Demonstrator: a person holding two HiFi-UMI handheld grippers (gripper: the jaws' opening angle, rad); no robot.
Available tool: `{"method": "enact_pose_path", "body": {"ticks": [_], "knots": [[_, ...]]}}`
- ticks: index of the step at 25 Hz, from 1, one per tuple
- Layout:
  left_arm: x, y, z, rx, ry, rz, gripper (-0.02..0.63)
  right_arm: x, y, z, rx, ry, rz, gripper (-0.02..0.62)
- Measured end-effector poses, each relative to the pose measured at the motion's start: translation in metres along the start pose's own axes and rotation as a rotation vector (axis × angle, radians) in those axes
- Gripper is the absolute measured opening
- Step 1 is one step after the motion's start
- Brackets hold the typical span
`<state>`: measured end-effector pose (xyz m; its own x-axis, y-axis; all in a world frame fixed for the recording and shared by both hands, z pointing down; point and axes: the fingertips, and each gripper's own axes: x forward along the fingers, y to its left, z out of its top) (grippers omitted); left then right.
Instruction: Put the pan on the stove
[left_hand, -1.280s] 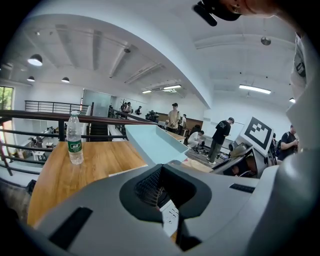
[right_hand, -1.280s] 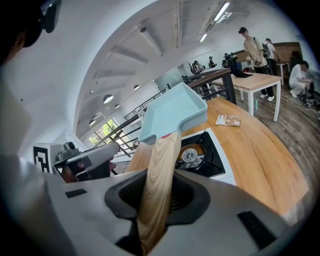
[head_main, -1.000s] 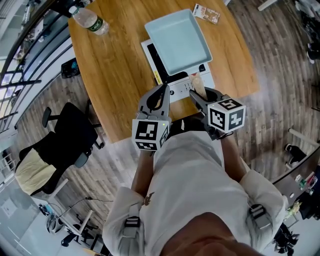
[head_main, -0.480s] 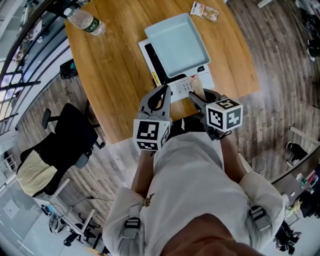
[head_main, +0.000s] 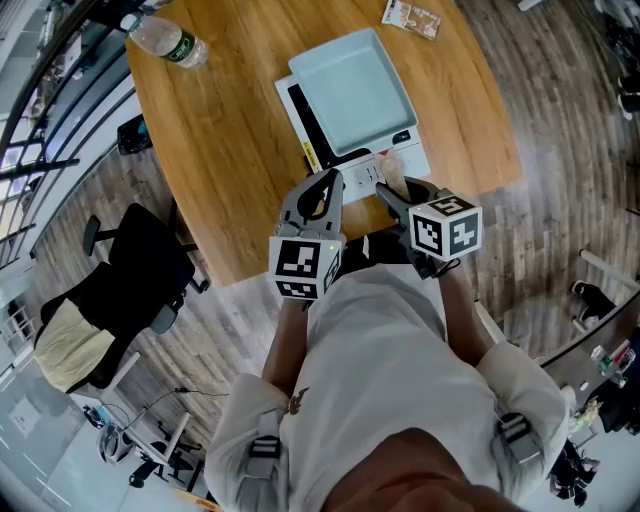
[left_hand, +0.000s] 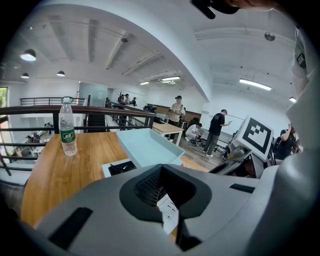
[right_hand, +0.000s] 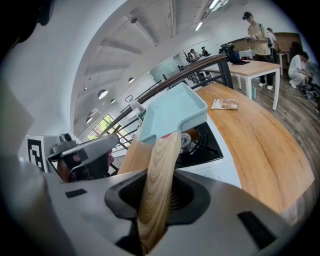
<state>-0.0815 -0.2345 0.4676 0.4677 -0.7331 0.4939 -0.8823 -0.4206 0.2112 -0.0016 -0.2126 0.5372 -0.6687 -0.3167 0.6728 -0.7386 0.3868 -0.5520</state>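
Right gripper (right_hand: 156, 197) is clamped on the wooden handle (right_hand: 159, 165) of the pale blue square pan (head_main: 350, 90), which sits over the white stove (head_main: 405, 160) at upper centre of the head view. Left gripper (head_main: 330, 185), jaws together and empty, hangs by the stove's near edge. Both rest within the wooden table (head_main: 220, 150); a water bottle (head_main: 165, 42) stands upper left.

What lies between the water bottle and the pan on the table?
Bare wooden table beyond the water bottle, then a strip of the stove showing beside the pan; nothing else. The head view shows it.
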Motion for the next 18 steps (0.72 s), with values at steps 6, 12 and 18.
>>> {"method": "enact_pose_path", "body": {"ticks": [6, 12, 18], "knots": [[0.006, 0.001, -0.003, -0.004, 0.015, -0.003, 0.018, 0.009, -0.006, -0.005, 0.008, 0.019, 0.000, 0.101], [0.010, 0.002, -0.005, -0.009, 0.024, -0.006, 0.018, 0.016, -0.011, -0.009, 0.019, 0.038, -0.003, 0.101], [0.018, 0.006, -0.010, -0.018, 0.039, -0.008, 0.018, 0.028, -0.017, -0.014, 0.024, 0.060, 0.000, 0.101]]}}
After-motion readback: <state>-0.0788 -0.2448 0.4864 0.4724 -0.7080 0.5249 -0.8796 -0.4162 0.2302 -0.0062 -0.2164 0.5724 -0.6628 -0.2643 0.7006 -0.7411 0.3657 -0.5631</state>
